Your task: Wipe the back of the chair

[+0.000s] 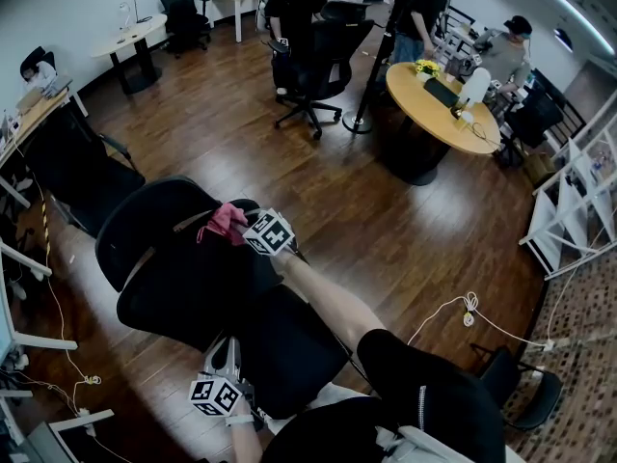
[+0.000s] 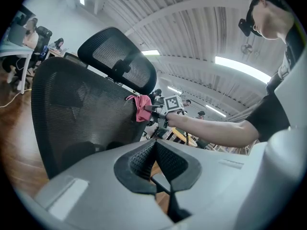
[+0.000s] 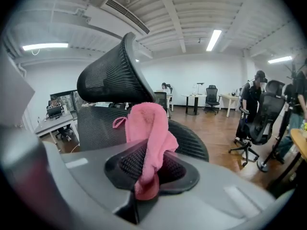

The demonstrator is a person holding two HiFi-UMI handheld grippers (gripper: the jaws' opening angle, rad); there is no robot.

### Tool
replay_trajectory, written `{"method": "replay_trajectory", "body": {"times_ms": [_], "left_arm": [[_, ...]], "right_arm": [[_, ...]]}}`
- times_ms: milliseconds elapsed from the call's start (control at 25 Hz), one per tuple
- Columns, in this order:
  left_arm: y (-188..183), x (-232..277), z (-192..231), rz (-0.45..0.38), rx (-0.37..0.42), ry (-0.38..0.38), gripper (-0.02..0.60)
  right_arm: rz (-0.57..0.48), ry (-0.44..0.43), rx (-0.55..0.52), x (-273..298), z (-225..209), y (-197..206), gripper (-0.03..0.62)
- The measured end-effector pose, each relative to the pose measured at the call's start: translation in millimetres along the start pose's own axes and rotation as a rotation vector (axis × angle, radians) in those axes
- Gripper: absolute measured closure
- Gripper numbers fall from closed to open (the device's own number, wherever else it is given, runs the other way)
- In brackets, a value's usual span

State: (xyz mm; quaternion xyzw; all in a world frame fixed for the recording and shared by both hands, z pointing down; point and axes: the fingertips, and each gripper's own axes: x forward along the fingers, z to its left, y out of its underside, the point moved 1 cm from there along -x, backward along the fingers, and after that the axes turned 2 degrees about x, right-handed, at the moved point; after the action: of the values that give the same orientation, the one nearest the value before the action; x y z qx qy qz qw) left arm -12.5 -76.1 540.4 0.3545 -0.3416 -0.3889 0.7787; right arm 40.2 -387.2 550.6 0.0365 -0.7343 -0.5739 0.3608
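Right gripper (image 1: 243,234) clamps the pink cloth (image 1: 225,222), pressing it high on the chair back (image 1: 183,287), ready to wipe.

The right arm (image 1: 333,307) is stretched forward, away from the body, with the forearm bare and a black short sleeve (image 1: 424,389) at the upper arm. The right gripper (image 1: 249,231) is at the far end of this arm, and its marker cube (image 1: 269,231) faces up. In the right gripper view, the right gripper (image 3: 146,169) has its jaws pressed together on a pink cloth (image 3: 146,128), which stands up from between them. The left gripper (image 1: 225,357) is held low and near the body, on the left side, pointing away. In the left gripper view, its jaws meet at the tips with nothing between them.
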Motion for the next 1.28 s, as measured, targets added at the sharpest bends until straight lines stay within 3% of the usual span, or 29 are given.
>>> {"method": "replay_trajectory", "body": {"times_ms": [600, 720, 960, 1280], "left_arm": [[3, 3, -9, 0.003, 0.008, -0.001, 0.589], [3, 4, -11, 0.001, 0.004, 0.005, 0.589], [5, -1, -13, -0.004, -0.011, 0.006, 0.589], [7, -29, 10, -0.013, -0.027, -0.018, 0.589]], "right_arm": [[0.002, 0.130, 0.052, -32, -49, 17, 0.545], [0.007, 0.208, 0.077, -43, -66, 23, 0.545], [0.060, 0.450, 0.146, -74, -109, 48, 0.545], [0.092, 0.396, 0.102, -29, -63, 55, 0.545]]}}
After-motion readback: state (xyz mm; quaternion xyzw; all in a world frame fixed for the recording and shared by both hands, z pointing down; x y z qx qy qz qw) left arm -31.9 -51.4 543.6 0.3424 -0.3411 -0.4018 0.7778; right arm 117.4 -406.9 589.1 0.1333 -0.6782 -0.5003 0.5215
